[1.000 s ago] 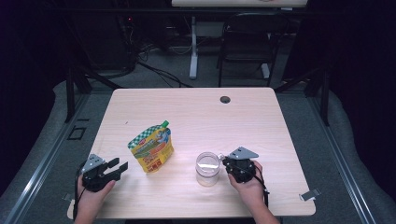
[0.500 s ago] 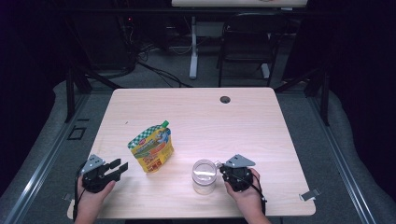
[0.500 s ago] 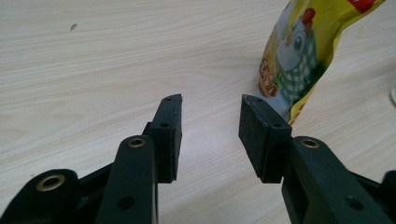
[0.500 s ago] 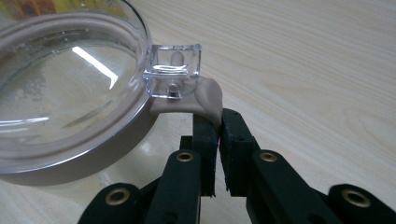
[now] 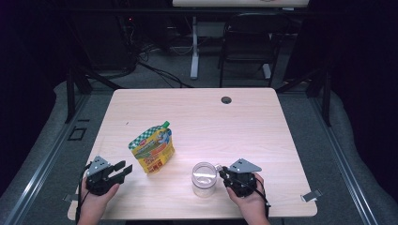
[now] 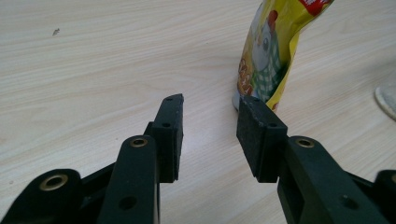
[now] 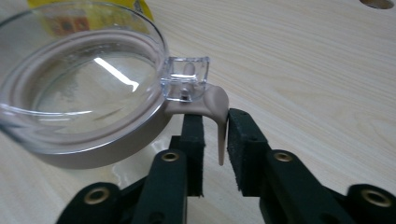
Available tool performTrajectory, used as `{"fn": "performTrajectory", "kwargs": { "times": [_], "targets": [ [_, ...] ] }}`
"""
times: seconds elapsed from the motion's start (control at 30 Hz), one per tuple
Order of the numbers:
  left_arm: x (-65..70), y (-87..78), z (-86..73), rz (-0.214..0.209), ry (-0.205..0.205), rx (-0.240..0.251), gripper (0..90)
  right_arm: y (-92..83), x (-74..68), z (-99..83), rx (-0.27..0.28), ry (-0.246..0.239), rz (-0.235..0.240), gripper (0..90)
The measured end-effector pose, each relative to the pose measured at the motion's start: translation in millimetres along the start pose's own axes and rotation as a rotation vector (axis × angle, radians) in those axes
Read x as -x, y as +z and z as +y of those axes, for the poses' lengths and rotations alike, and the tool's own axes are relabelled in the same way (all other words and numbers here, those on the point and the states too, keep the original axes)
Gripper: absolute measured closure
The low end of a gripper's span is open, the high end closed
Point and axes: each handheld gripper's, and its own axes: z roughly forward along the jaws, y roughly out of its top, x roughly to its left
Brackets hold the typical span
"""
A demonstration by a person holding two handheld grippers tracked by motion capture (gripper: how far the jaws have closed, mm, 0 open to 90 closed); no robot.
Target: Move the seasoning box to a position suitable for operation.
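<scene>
A clear lidded jar with a tan rim stands near the table's front edge. My right gripper is at its right side. In the right gripper view the jar fills the upper left. Its tan latch tab hangs between the jaws of my right gripper, which have just been opening and stand slightly apart from the tab. A yellow-green spouted pouch stands left of the jar. My left gripper points at the pouch from the left. That gripper is open and empty, its jaws having narrowed a little.
The wooden table has a cable hole near its far edge. A dark chair and a desk leg stand beyond the table. Metal clips stick out at the front corners.
The right hand and the jar have slid toward the table's front edge. The right jaws have parted around the latch tab. The left gripper and the pouch stay put.
</scene>
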Motion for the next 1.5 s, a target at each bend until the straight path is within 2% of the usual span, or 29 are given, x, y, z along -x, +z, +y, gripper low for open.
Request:
{"fn": "performTrajectory", "kwargs": {
  "times": [0.17,0.27,0.37,0.43,0.5,0.6,0.7,0.77,0.83,1.0,1.27,1.5],
  "targets": [
    [1.7,-7.0,3.0,0.013,-0.018,0.012,61.5,-7.6,1.4,-0.2,0.001,-0.025,0.029,71.4],
    [3.7,-11.5,5.8,-0.002,-0.018,-0.001,64.8,-10.6,0.8,0.0,0.001,-0.057,0.022,66.6],
    [5.7,-13.3,7.7,-0.009,-0.027,0.002,65.3,-12.1,0.0,1.3,-0.003,-0.055,0.017,63.5],
    [9.2,-14.4,8.9,-0.014,-0.023,-0.005,65.7,-13.9,0.2,2.9,-0.007,-0.046,0.017,62.3],
    [16.7,-18.0,9.5,-0.046,0.015,-0.019,68.0,-16.3,0.6,3.5,-0.011,-0.035,0.016,62.4],
    [25.8,-21.8,10.6,-0.071,0.034,-0.032,71.2,-20.8,1.8,4.8,-0.012,-0.030,0.028,68.7],
    [30.8,-24.5,11.1,-0.070,0.039,-0.027,71.4,-23.6,2.1,5.3,-0.005,-0.028,0.021,72.2],
    [33.9,-26.9,10.3,-0.091,0.017,-0.006,71.5,-25.5,2.4,5.4,0.002,-0.025,0.012,75.3],
    [36.0,-27.3,10.3,-0.106,0.014,-0.003,71.5,-26.9,3.5,5.5,0.007,-0.015,0.011,77.7],
    [45.7,-21.3,8.7,-0.113,0.055,-0.022,74.0,-30.0,7.6,6.7,0.023,0.009,0.020,85.0],
    [56.0,-15.9,8.9,-0.142,0.094,-0.042,77.6,-31.6,7.7,8.9,0.037,0.012,0.018,90.0],
    [64.1,-7.8,9.8,-0.167,0.100,-0.063,79.2,-33.8,7.7,10.6,0.070,0.014,0.007,90.0]
  ]
}}
